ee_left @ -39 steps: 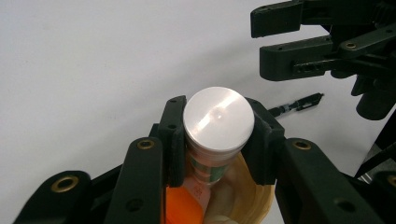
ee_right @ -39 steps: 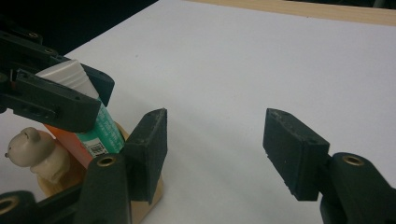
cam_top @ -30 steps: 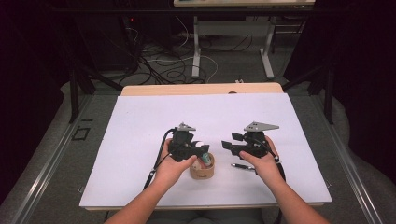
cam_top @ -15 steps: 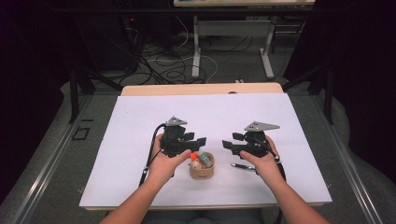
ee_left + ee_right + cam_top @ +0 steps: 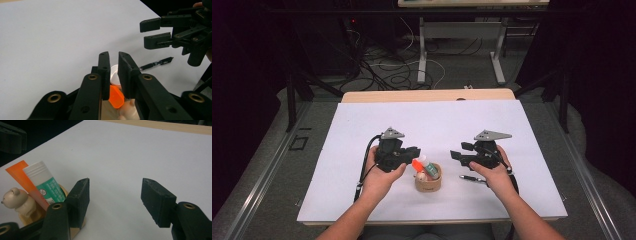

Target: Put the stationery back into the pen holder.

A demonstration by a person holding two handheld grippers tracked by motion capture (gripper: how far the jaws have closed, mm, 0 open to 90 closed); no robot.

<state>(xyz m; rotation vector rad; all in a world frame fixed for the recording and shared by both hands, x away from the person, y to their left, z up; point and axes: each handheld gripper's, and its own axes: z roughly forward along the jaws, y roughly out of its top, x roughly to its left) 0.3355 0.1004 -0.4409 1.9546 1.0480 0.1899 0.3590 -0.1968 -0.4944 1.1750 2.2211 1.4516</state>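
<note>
Lettering on the glue stick (image 5: pixel 45 183) is too small for us to read; we make out only a green label with a round symbol and a white cap. We take the small wooden cup (image 5: pixel 428 183) as our landmark. It stands near the front edge of the white table (image 5: pixel 337 145), between the two hands. In the cup we count three things: one glue stick, one flat orange piece (image 5: pixel 23 180) leaning against it, and one pale bear figure (image 5: pixel 17 201) just beside them. One black pen (image 5: pixel 473 178) lies on the table just right of the cup.

We hold the left gripper (image 5: pixel 412 151) just left of the cup, over its rim; its jaws have just been closing and stand narrow, with a slim gap and nothing pressed between them. We hold the right gripper (image 5: pixel 457 156) right of the cup, apart from it, jaws half wide and empty.

Behind the cup the white surface runs bare to the far wooden edge, and wide room lies to either side.
</note>
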